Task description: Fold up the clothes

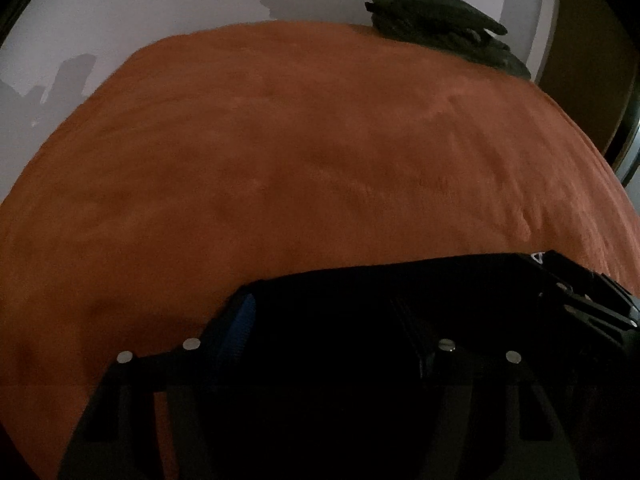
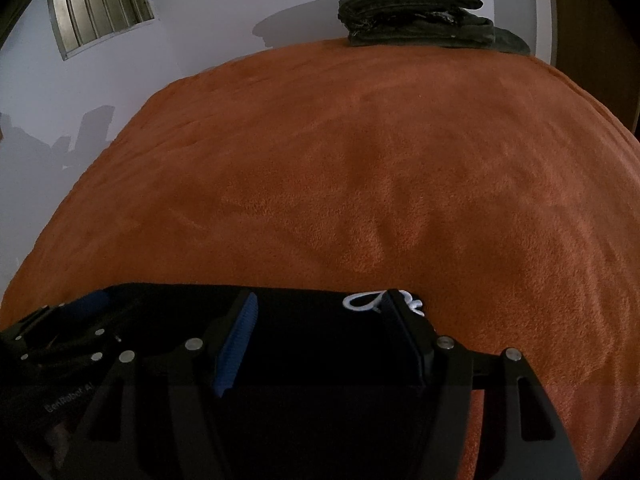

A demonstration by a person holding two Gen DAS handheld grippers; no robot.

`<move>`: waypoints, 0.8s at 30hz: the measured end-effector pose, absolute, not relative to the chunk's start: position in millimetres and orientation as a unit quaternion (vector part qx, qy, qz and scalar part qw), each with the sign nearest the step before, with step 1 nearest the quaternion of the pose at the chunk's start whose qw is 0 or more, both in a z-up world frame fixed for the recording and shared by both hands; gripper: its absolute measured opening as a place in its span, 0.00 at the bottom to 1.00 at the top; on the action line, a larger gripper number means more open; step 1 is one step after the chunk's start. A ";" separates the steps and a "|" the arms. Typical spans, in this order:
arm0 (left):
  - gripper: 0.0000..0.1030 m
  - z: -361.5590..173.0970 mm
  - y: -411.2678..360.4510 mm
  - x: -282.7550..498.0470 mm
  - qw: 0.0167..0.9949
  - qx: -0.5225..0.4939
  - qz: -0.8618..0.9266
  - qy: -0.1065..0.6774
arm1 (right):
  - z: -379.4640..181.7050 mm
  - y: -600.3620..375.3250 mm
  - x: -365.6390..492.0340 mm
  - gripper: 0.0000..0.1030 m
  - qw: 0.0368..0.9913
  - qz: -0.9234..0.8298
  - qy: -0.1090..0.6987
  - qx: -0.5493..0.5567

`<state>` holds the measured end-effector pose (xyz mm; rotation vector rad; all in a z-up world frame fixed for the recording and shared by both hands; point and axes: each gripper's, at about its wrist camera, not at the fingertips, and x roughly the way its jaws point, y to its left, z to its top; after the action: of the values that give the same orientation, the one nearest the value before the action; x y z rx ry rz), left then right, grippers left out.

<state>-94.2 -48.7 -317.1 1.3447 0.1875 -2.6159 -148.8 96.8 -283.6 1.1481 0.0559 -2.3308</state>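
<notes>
A black garment (image 2: 312, 320) with a white print (image 2: 360, 301) lies at the near edge of an orange blanket (image 2: 360, 180). My right gripper (image 2: 320, 295) stands over it, jaws apart, the black cloth lying between and under the fingers. The blue pad (image 2: 236, 344) shows bare along its length. In the left wrist view my left gripper (image 1: 322, 300) straddles the same black garment (image 1: 360, 280), jaws apart, its blue pad (image 1: 240, 328) uncovered. Each gripper shows at the edge of the other's view: the right gripper (image 1: 588, 296), the left gripper (image 2: 64, 320). The scene is dim.
A stack of folded dark grey-green clothes (image 2: 416, 16) sits at the blanket's far edge by the white wall (image 2: 224, 12). A barred window (image 2: 100, 4) is at the upper left. A dark door frame (image 1: 592, 60) stands at the right. The wide orange blanket (image 1: 280, 160) stretches ahead.
</notes>
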 end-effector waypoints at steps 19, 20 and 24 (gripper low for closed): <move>0.66 -317.0 -53.5 -91.2 0.094 0.455 -0.884 0.057 | -284.3 97.4 -150.1 0.62 0.270 -0.863 0.019 0.427; 0.66 -316.7 -53.3 -91.2 0.094 0.455 -0.884 0.057 | -284.3 97.4 -150.3 0.62 0.270 -0.862 0.019 0.427; 0.66 -314.0 -53.6 -91.1 0.091 0.458 -0.882 0.057 | -284.6 97.0 -150.7 0.62 0.271 -0.862 0.019 0.427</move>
<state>-91.1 -53.6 -314.0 1.3621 0.1688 -2.6226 -150.7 97.0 -284.6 1.1512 0.0517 -2.3229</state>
